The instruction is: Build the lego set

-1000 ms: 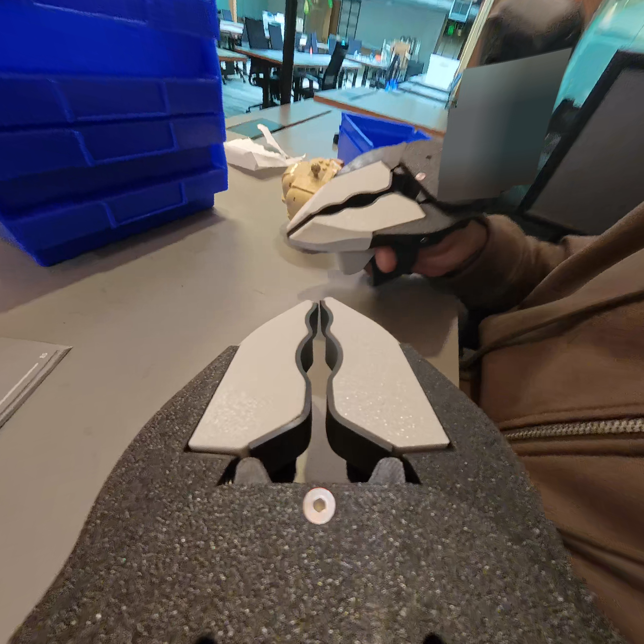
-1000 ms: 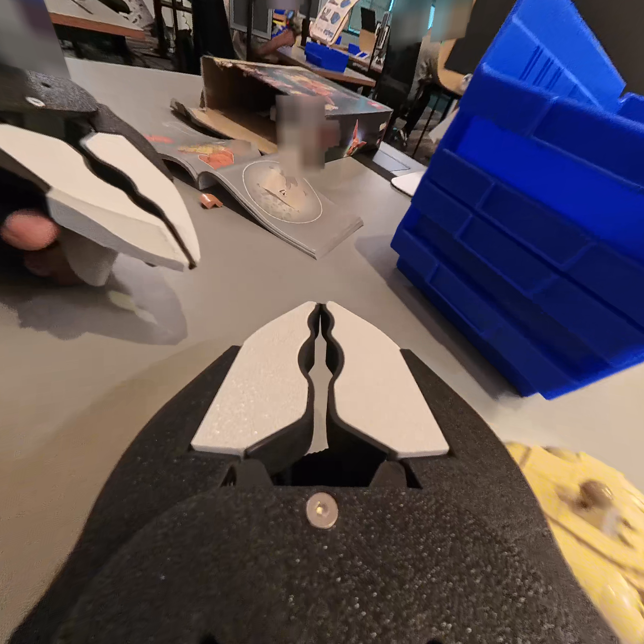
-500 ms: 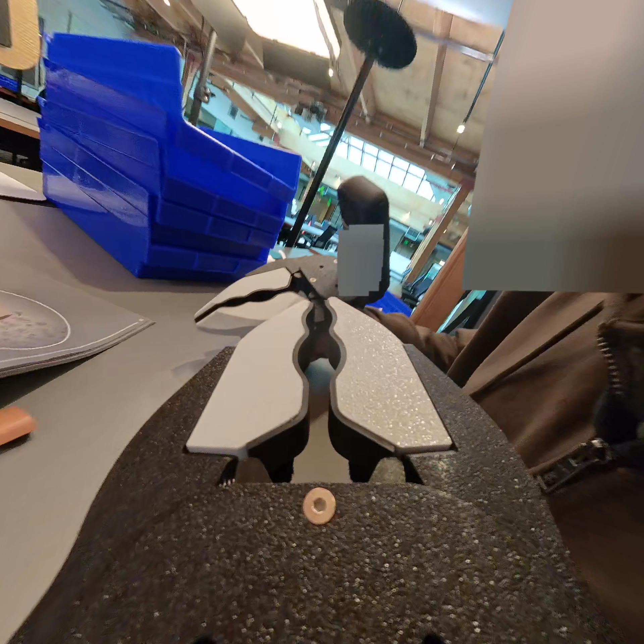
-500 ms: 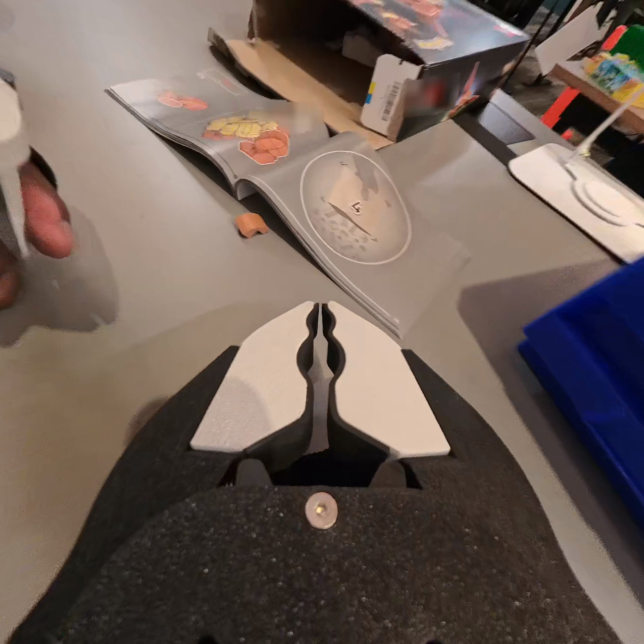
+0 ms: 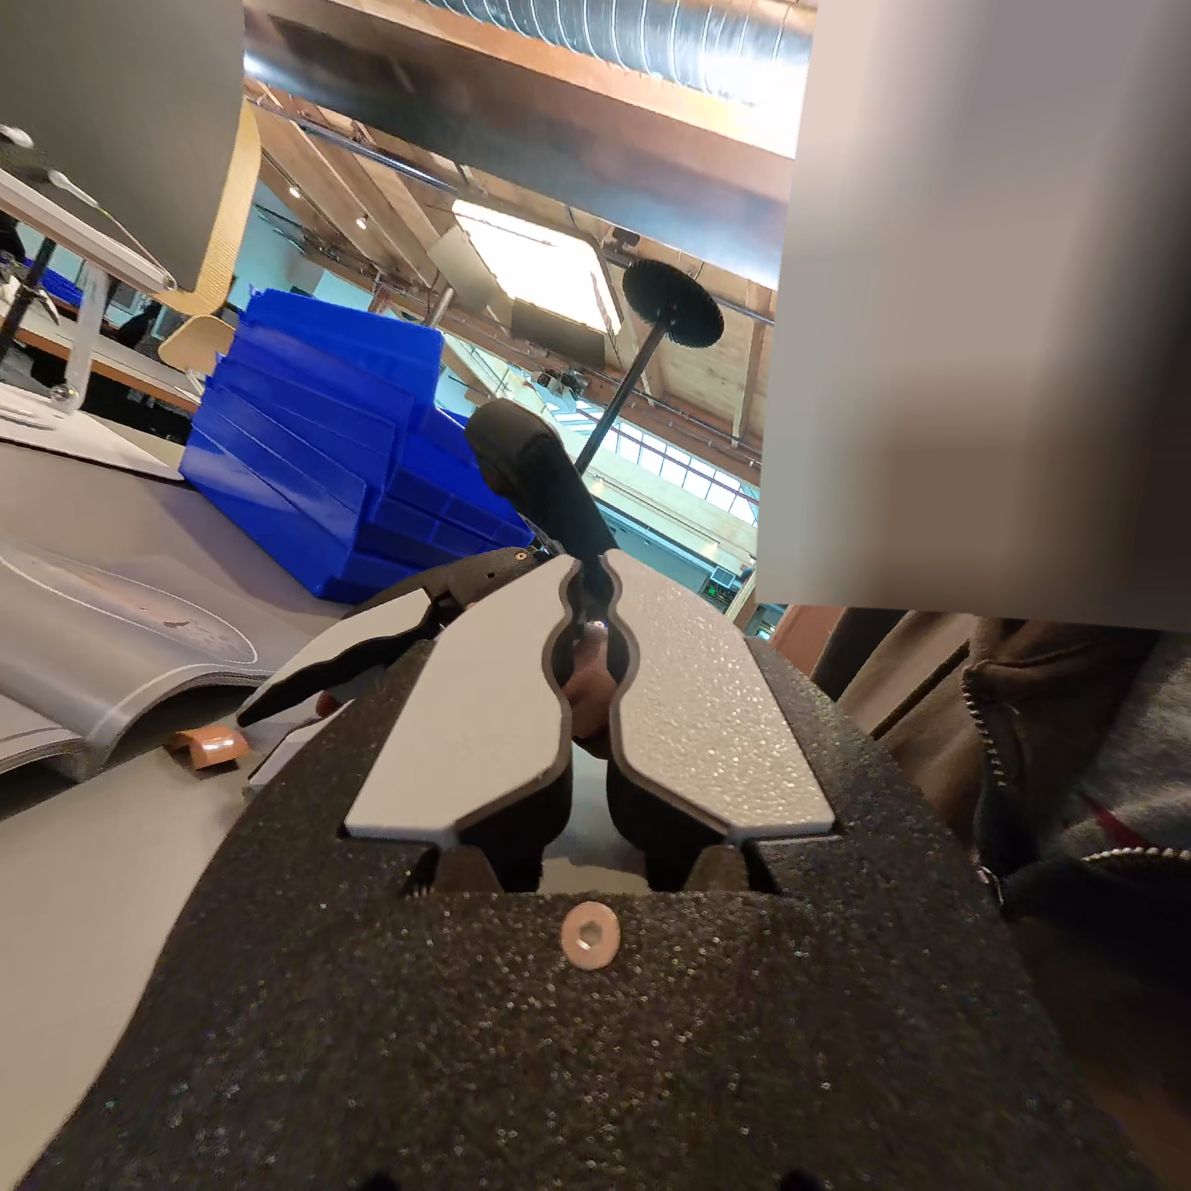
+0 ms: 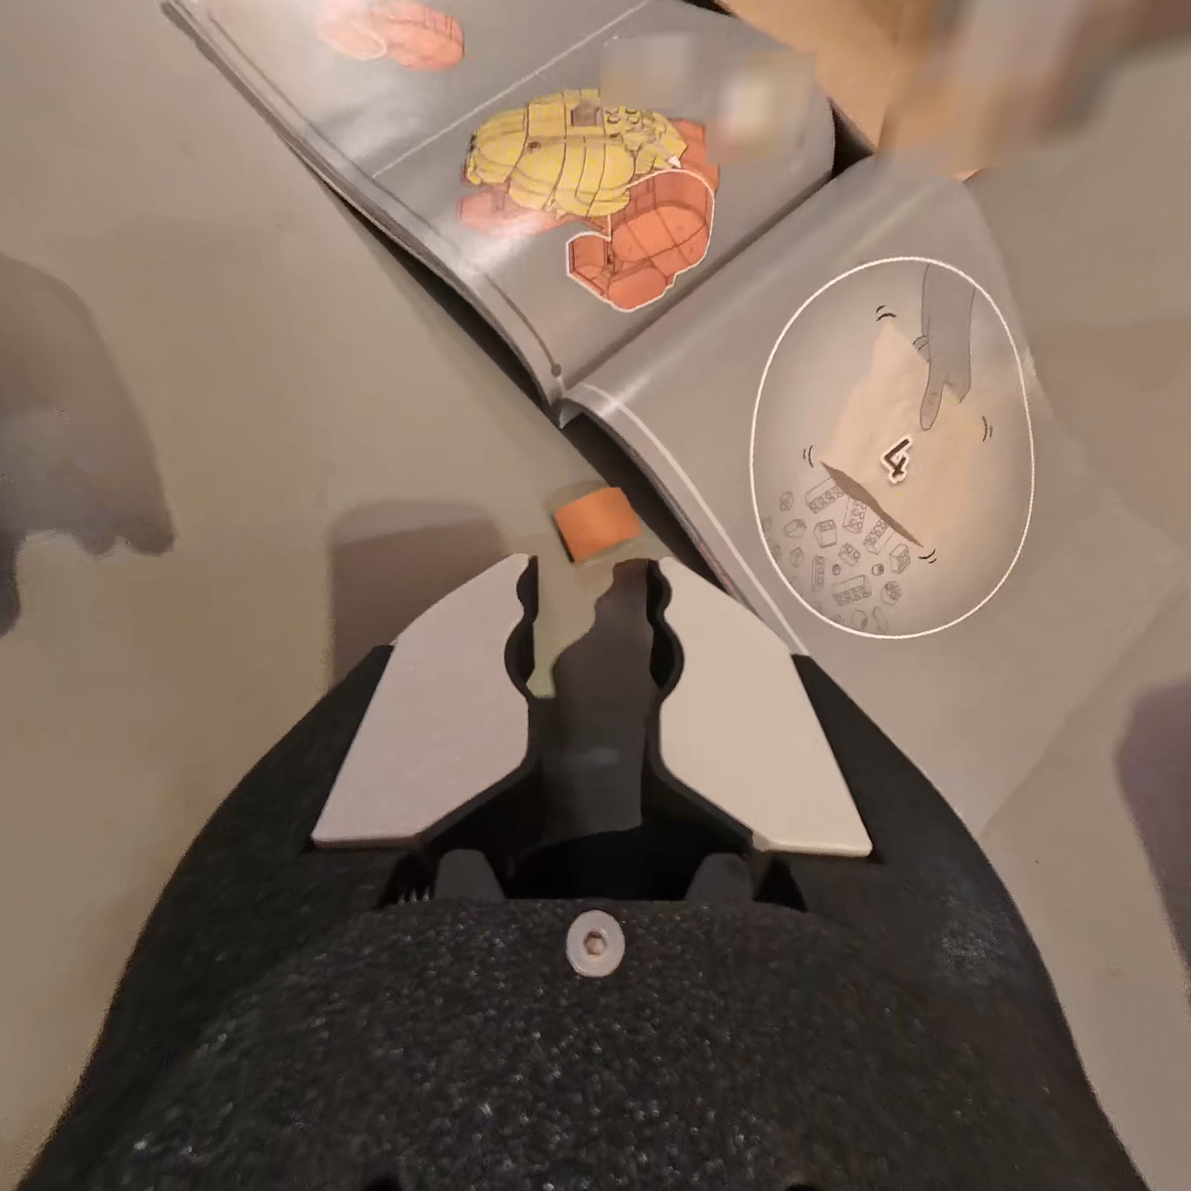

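A small orange curved Lego brick (image 6: 596, 523) lies on the grey table (image 6: 225, 387), beside the edge of the open instruction booklet (image 6: 644, 271). My right gripper (image 6: 593, 567) is open and empty, its tips just short of the brick and low over the table. In the left wrist view the right gripper (image 5: 271, 741) hovers with parted fingers right by the brick (image 5: 209, 747). My left gripper (image 5: 590, 567) is shut and empty, held low and pointing up past the right gripper.
Stacked blue bins (image 5: 322, 464) stand behind the booklet (image 5: 96, 644). A cardboard box (image 6: 967, 64) lies beyond the booklet. A person's brown jacket (image 5: 1031, 741) is close on the right. Bare table (image 6: 193, 644) lies left of the brick. Spacing between my two grippers at the tips: around 15 cm.
My right gripper has swung down over the table to the orange brick and opened. My left gripper has turned and tilted upward, staying shut.
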